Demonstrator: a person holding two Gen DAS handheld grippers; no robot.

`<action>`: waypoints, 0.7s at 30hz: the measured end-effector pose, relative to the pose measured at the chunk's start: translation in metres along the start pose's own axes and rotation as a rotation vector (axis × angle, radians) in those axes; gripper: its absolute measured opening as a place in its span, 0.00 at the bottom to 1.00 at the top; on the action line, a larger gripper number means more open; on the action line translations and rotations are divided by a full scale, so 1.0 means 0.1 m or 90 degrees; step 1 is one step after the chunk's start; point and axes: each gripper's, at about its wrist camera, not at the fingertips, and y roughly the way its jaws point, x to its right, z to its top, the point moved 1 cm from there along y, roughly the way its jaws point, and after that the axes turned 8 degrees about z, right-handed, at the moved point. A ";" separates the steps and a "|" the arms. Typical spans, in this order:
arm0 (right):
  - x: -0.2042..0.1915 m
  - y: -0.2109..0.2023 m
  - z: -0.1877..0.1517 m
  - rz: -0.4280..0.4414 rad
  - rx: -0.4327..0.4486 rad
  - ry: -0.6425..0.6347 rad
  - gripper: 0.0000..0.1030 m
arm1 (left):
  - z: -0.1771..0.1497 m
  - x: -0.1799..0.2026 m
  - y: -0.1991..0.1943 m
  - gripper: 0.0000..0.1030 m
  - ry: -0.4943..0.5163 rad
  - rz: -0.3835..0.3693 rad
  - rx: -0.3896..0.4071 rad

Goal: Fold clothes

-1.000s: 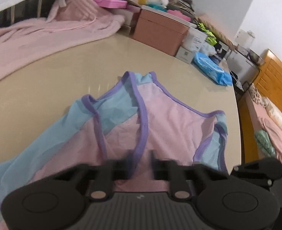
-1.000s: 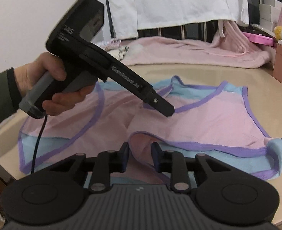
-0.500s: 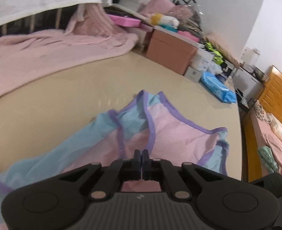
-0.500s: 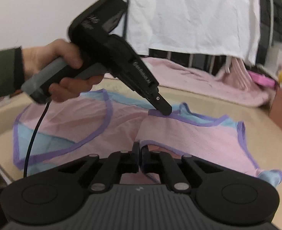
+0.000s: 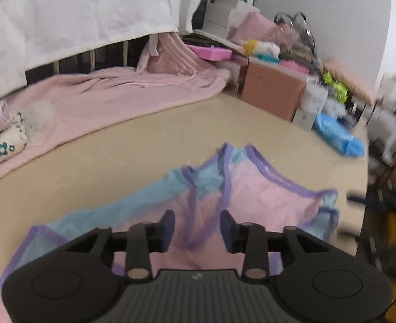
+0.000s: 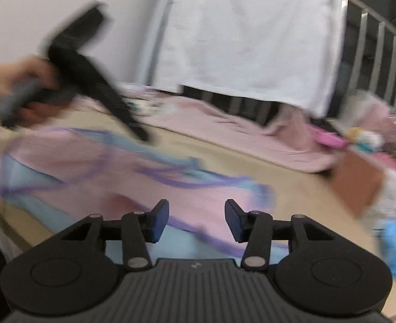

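The pink and blue purple-trimmed garment [image 5: 251, 188] lies spread on the beige table [image 5: 133, 148] below me, and both my left gripper [image 5: 197, 227] and right gripper [image 6: 196, 219] have just been opening their jaws, now parted with nothing clamped between them.

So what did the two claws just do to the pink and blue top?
Both claws have just opened and let go. The left claw and right claw pinched the pink and blue top a moment ago; now nothing is between their fingers and they have lifted off. The top stays on the table.
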 end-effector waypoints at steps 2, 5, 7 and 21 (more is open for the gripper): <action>0.22 0.05 -0.11 -0.030 -0.036 -0.008 0.28 | -0.11 0.25 0.03 0.44 0.000 0.041 -0.018; 0.36 0.19 -0.23 -0.039 -0.086 -0.025 0.20 | -0.26 0.47 0.11 0.44 -0.016 0.058 -0.018; 0.36 0.25 -0.28 -0.034 -0.099 -0.045 0.20 | -0.34 0.52 0.16 0.44 -0.030 0.056 -0.026; 1.24 0.14 -0.26 0.156 -0.122 0.322 0.02 | -0.46 0.55 0.22 0.47 -0.016 0.101 -0.026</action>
